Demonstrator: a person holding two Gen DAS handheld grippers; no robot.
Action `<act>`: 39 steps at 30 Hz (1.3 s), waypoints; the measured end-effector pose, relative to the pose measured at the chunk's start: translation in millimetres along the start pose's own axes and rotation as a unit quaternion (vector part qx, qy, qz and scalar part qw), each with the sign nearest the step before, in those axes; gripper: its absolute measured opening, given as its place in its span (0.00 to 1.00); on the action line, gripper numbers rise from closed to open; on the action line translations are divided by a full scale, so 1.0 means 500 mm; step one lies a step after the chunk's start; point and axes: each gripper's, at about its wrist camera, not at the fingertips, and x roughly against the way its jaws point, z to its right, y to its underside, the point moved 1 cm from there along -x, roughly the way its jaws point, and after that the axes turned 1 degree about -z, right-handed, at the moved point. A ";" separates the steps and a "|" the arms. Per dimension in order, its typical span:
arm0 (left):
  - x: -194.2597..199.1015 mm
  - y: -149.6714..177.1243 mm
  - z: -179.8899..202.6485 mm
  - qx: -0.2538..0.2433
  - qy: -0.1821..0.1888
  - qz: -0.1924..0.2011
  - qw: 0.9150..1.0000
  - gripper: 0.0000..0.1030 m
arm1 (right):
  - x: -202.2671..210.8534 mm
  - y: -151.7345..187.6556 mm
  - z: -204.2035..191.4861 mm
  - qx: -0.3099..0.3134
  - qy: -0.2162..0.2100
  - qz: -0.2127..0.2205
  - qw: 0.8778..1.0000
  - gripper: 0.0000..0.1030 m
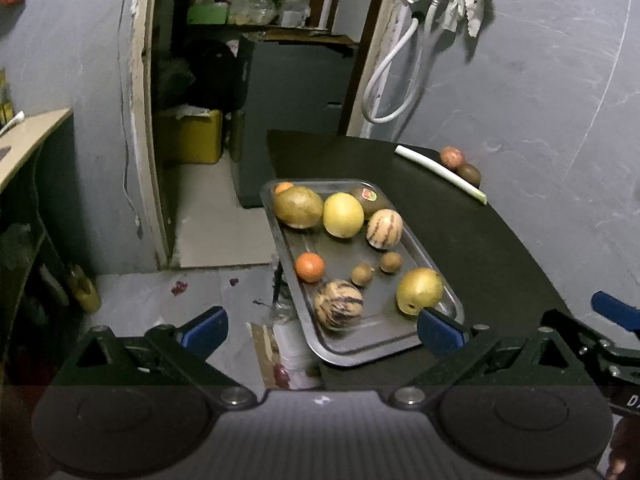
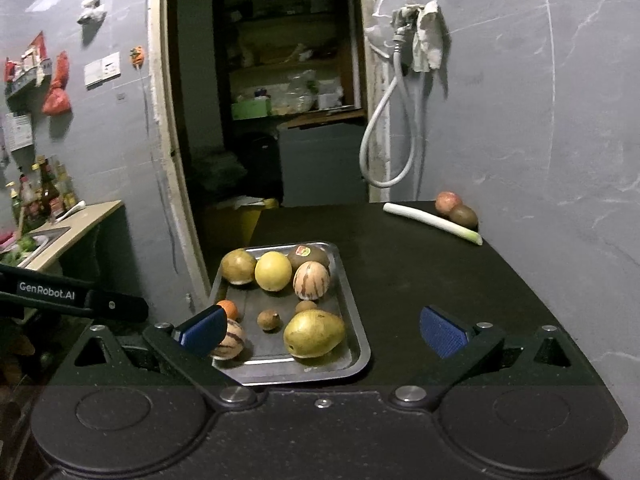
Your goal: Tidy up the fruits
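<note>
A metal tray (image 1: pixel 400 342) (image 2: pixel 352 300) sits at the left edge of a black table (image 1: pixel 480 240) (image 2: pixel 420 280) and holds several fruits: a yellow pear (image 1: pixel 419 291) (image 2: pixel 314 333), striped melons (image 1: pixel 338 304) (image 2: pixel 311 280), a yellow round fruit (image 1: pixel 343 215) (image 2: pixel 273 271), an orange (image 1: pixel 309 267), small brown fruits (image 1: pixel 362 274) (image 2: pixel 268 319). My left gripper (image 1: pixel 320 330) is open and empty, hovering near the tray's front. My right gripper (image 2: pixel 322 330) is open and empty above the tray's front edge. A red fruit (image 1: pixel 452 157) (image 2: pixel 448 203) and a kiwi (image 1: pixel 469 173) (image 2: pixel 464 215) lie at the table's far right.
A white leek stalk (image 1: pixel 440 173) (image 2: pixel 432 223) lies on the table next to the two loose fruits. A grey wall with a hanging hose (image 1: pixel 392 80) (image 2: pixel 384 140) stands behind. An open doorway and a counter (image 2: pixel 68 232) are on the left.
</note>
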 end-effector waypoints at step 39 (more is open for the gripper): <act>0.048 0.150 0.144 0.056 -0.057 -0.017 0.997 0.99 | 0.041 0.070 0.144 0.021 -0.084 -0.038 0.995 0.99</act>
